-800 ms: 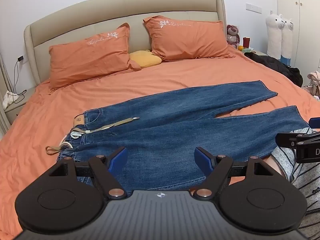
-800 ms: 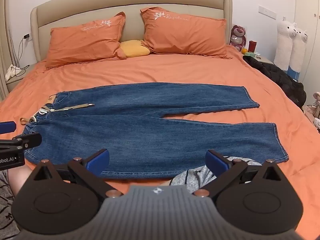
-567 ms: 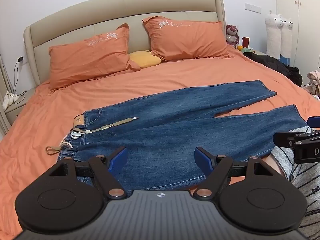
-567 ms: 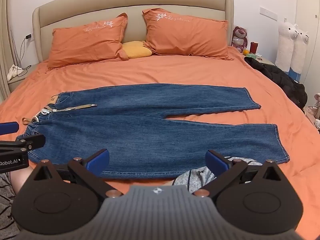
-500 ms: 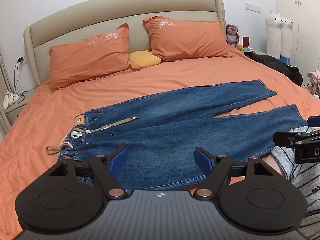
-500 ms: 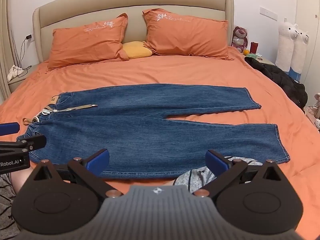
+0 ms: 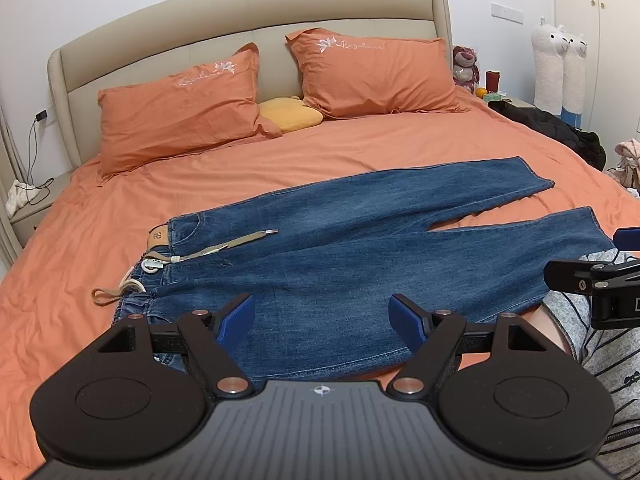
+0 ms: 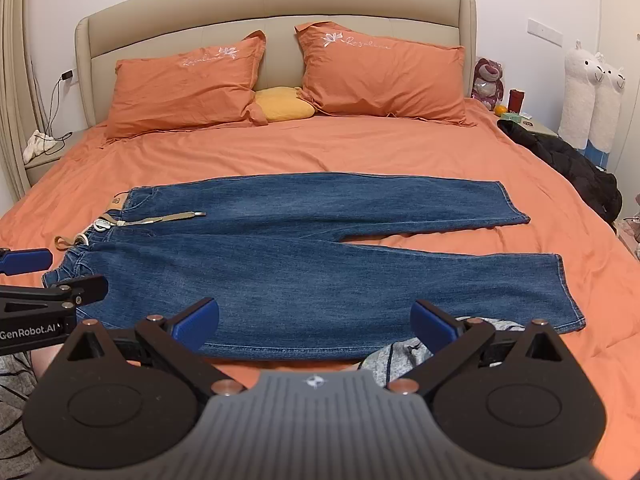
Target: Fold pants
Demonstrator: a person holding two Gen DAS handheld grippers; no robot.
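Blue jeans (image 7: 360, 256) lie spread flat on the orange bed (image 7: 380, 148), waist to the left, both legs running right and apart at the hems. A tan drawstring (image 7: 224, 246) lies across the waist. They also show in the right wrist view (image 8: 320, 256). My left gripper (image 7: 322, 318) is open and empty, above the near edge of the jeans by the waist. My right gripper (image 8: 316, 320) is open and empty, above the near edge of the lower leg. Each gripper shows at the edge of the other's view, the right one (image 7: 600, 276) and the left one (image 8: 44, 280).
Two orange pillows (image 8: 188, 84) and a yellow cushion (image 8: 284, 109) lie at the headboard. A black jacket (image 8: 568, 164) lies at the bed's right edge. Plush llamas (image 8: 592, 96) stand by the right wall. A person's striped sleeve (image 7: 600, 340) is near the front edge.
The views have shifted only very slightly. The jeans have not moved and both grippers stay open.
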